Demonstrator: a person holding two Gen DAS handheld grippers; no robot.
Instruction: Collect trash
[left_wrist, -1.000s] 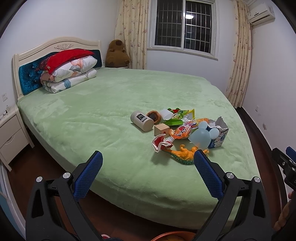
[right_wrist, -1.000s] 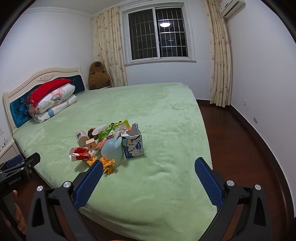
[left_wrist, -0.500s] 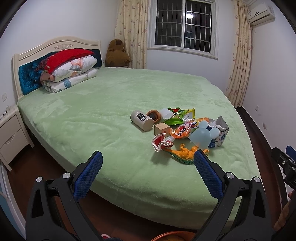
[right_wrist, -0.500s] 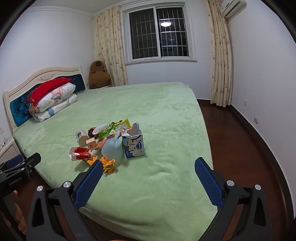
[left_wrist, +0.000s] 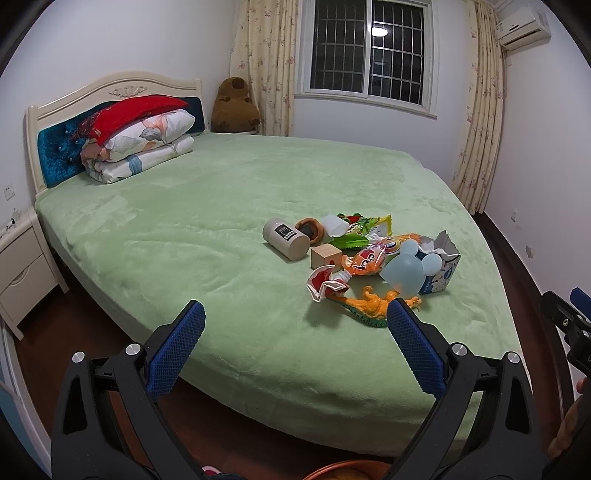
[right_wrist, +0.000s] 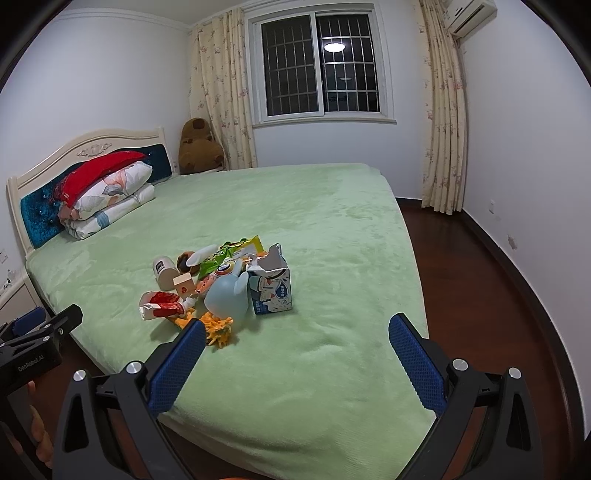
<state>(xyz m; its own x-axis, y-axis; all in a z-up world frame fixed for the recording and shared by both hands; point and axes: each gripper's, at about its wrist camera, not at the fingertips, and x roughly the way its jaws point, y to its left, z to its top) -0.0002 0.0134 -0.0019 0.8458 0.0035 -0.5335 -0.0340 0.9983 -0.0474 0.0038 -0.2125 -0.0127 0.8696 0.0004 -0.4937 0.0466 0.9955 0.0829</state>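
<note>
A heap of trash and toys lies on the green bed (left_wrist: 207, 236). In it are a beige can (left_wrist: 286, 238), a green snack wrapper (left_wrist: 356, 233), an orange snack bag (left_wrist: 369, 258), a crumpled red-and-white wrapper (left_wrist: 325, 282), a torn milk carton (left_wrist: 441, 266), a pale blue eared toy (left_wrist: 404, 271), a wooden block (left_wrist: 325, 256) and an orange dinosaur (left_wrist: 373, 304). My left gripper (left_wrist: 295, 314) is open before the bed's near edge, short of the heap. My right gripper (right_wrist: 297, 326) is open too, with the carton (right_wrist: 271, 288) and wrapper (right_wrist: 160, 302) ahead to its left.
Folded bedding (left_wrist: 140, 147) is stacked by the headboard, and a brown plush (left_wrist: 232, 107) sits in the corner. A nightstand (left_wrist: 22, 269) stands left of the bed. An orange rim (left_wrist: 347, 470) shows below the left gripper. Dark wood floor (right_wrist: 480, 295) runs right of the bed.
</note>
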